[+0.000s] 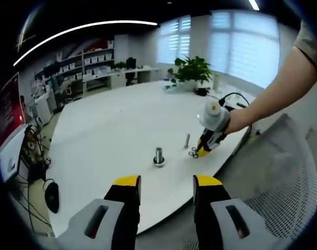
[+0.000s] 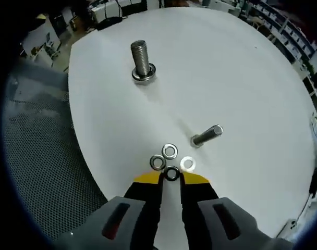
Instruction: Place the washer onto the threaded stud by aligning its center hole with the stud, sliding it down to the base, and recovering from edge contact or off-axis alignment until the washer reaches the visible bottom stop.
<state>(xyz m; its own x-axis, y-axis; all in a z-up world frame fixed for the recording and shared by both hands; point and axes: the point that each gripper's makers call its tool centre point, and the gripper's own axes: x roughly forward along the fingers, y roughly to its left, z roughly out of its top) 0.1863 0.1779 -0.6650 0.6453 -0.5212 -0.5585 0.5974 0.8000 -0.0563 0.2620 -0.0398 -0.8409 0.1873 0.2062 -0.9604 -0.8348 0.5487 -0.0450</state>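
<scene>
Yellow-tipped right gripper [image 2: 171, 178] fingers, nearly closed, pinch 1 washer [image 2: 171, 173]; left gripper [image 1: 167, 183] fingers spread wide, empty.

You see bright daylight from the windows [image 1: 242, 44] glaring off the white bench [image 1: 111, 130]; edges bend, shadows stay soft.

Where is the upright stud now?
In the right gripper view the upright stud stands at upper left on the white table, far from the washers near the jaws.
</scene>
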